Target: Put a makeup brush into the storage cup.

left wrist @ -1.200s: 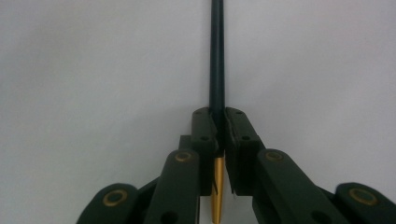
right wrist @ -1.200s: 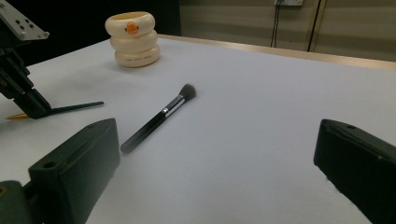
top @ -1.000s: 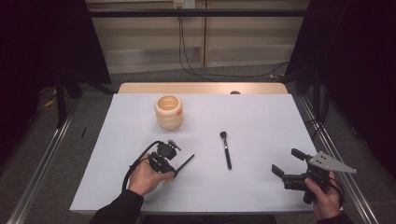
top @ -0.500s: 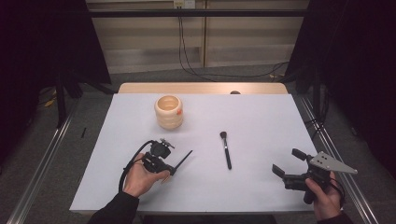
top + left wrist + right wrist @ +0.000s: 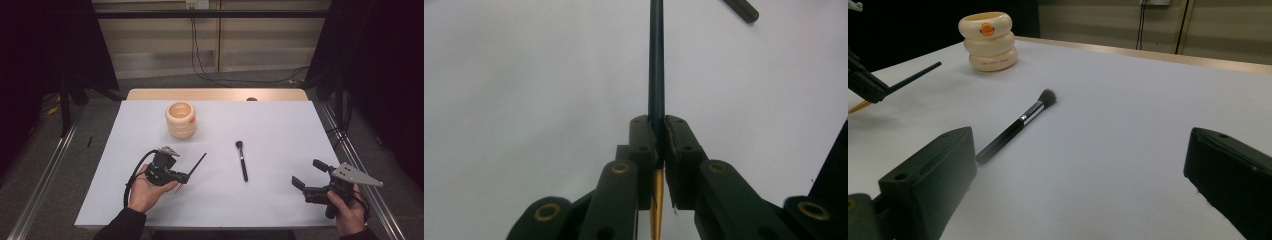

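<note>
Holding a thin dark pencil (image 5: 656, 65) clamped between shut jaws, left gripper (image 5: 186, 176) raised slightly off the white table (image 5: 280, 125), near its front left; gold end (image 5: 655, 210) of the pencil trailing behind the pads, dark shaft slanting up and away toward the cup (image 5: 180, 120). Step in hand, judged: carrying the pencil, probably toward the cup, a cream ribbed holder standing upright at the table's far left of centre. Next move, judged: lifting further, tilting the shaft toward vertical, aligning its tip over the cup's open mouth, then releasing; grip near one end leaves a long free length, so swing or slip possible. Right gripper (image 5: 310, 177) waiting at front right with jaws spread wide, nothing between them, aimed across the table. Lying flat between the two grippers: a black brush (image 5: 242, 160), bristles toward the far edge, well apart from the cup and from both grippers. Path from pencil to cup unobstructed; brush lying to the side of that line, likely next for pickup.
</note>
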`<state>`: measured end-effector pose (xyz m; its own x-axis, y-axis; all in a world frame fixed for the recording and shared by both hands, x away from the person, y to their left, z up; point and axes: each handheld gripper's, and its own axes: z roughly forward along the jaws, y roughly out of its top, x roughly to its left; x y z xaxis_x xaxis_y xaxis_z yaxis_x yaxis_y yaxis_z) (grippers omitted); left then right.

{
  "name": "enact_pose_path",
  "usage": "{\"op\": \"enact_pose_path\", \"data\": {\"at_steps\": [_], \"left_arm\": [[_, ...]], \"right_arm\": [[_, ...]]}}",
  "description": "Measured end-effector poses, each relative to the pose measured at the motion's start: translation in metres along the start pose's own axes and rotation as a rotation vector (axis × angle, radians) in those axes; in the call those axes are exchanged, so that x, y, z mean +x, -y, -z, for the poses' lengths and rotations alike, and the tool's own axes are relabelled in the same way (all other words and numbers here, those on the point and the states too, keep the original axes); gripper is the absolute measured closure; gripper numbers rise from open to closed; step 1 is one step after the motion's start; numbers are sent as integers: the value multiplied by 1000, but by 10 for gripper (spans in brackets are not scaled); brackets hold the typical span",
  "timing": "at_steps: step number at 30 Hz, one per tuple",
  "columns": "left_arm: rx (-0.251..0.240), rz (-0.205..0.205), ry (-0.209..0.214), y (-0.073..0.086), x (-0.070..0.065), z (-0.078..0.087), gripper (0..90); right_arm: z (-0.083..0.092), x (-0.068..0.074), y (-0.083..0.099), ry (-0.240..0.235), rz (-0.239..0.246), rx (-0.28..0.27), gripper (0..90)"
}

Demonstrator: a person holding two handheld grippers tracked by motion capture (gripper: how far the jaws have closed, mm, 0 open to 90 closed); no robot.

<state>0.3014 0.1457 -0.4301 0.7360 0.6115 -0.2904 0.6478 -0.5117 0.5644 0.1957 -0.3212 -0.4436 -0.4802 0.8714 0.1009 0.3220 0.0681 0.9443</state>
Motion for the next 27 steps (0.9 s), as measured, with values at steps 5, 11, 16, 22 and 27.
{"op": "enact_pose_path", "data": {"at_steps": [5, 11, 16, 22, 27], "left_arm": [[-93, 22, -8, 3, 2, 8, 833], [-164, 24, -3, 6, 3, 15, 832], [-227, 21, -5, 10, 3, 20, 832], [-343, 10, -14, 14, 2, 28, 832], [-430, -6, -7, 16, -1, 35, 832]], "right_arm": [[0, 0, 0, -1, 2, 1, 0], [0, 0, 0, 0, -1, -1, 0], [0, 0, 0, 1, -6, -1, 0], [0, 0, 0, 0, -6, -2, 0], [0, 0, 0, -4, -1, -5, 0]]}}
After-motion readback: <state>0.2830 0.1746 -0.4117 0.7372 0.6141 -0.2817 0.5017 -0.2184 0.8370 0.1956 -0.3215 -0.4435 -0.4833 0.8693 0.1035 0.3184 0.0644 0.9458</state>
